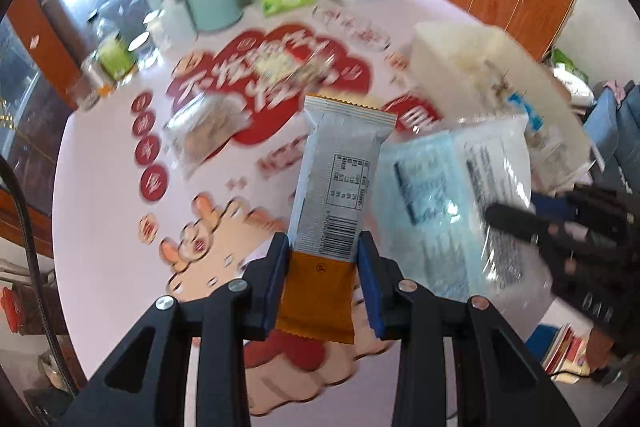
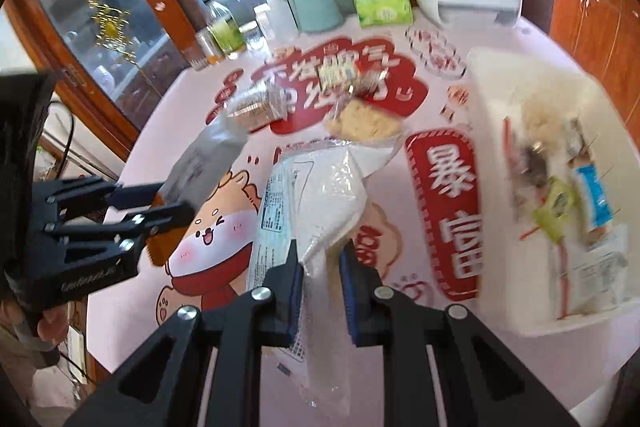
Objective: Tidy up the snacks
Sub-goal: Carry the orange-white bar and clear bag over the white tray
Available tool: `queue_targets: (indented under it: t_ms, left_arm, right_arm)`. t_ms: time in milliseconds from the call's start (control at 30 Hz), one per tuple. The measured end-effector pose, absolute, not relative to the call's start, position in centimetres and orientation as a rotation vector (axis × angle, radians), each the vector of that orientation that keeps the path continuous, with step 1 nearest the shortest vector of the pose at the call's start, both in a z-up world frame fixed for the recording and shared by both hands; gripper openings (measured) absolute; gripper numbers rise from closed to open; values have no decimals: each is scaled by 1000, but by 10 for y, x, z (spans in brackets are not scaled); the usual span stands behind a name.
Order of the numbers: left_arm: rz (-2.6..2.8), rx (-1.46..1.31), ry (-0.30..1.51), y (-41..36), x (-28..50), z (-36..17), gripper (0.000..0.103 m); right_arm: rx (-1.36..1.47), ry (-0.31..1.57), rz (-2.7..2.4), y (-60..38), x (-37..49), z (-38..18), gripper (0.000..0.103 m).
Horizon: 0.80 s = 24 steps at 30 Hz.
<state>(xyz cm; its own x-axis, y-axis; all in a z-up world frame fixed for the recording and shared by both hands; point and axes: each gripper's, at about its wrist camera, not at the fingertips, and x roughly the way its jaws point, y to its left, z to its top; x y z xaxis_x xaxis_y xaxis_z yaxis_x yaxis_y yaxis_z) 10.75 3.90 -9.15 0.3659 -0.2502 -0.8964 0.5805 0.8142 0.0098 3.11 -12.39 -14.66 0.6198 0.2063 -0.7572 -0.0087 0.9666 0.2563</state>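
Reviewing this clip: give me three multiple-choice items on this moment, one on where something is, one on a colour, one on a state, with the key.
1. Where does the white bin stand in the right wrist view?
A. right of the held packet
B. left of it
C. under the table

2. What colour is the lower end of the snack bar in the left gripper?
A. green
B. orange-brown
C. pink

3. What is the state of the right gripper?
A. open and empty
B. shut on the clear plastic packet
C. resting flat on the tablecloth

Key: 1 A, the bin sits on the right side; 2 B, the wrapper end between the pads is orange-brown; 3 B, both pads pinch the packet.
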Motion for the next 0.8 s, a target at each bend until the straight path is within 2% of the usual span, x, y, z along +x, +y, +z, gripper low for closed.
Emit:
queue_targets:
  t_ms: [367,600,800]
  left_arm:
    - [-563,334,935,-106,84,-41,33]
    - [-529,382,928,-188,96,-47,33]
    - [-484,442,948,-233,111,-62,33]
  right_arm:
    - [252,726,61,-245,-21,-90,17]
    - [197,676,-86,-300,-14,-90,17]
    - [227,709,-113,-334,2,-110,18]
